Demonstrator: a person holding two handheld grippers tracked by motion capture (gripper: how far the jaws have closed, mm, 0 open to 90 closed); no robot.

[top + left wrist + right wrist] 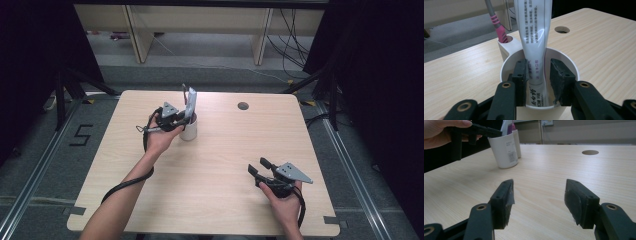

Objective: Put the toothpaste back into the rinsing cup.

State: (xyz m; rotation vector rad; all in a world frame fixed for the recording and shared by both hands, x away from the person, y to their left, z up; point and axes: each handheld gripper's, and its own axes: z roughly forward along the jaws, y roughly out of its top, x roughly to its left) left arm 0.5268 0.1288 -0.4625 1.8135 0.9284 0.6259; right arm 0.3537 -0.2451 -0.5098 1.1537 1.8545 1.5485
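Note:
A white cup (189, 132) stands on the wooden table (220, 165), left of its middle toward the far side. A white toothpaste tube (534, 37) stands upright in the cup (571, 68). A pink and grey toothbrush (499, 28) sits in the cup's side holder. My left gripper (538, 65) reaches down into the cup with its jaws on either side of the tube. One pad lies against the tube, and a narrow gap shows at the other. My right gripper (257, 168) rests open near the front right of the table, with nothing between its jaws (539, 188).
A round cable hole (243, 106) is cut into the table near its far edge, right of the cup. Bare wood lies between the two grippers. Beyond the table are a grey floor, wooden furniture legs (137, 35) and loose cables (292, 45).

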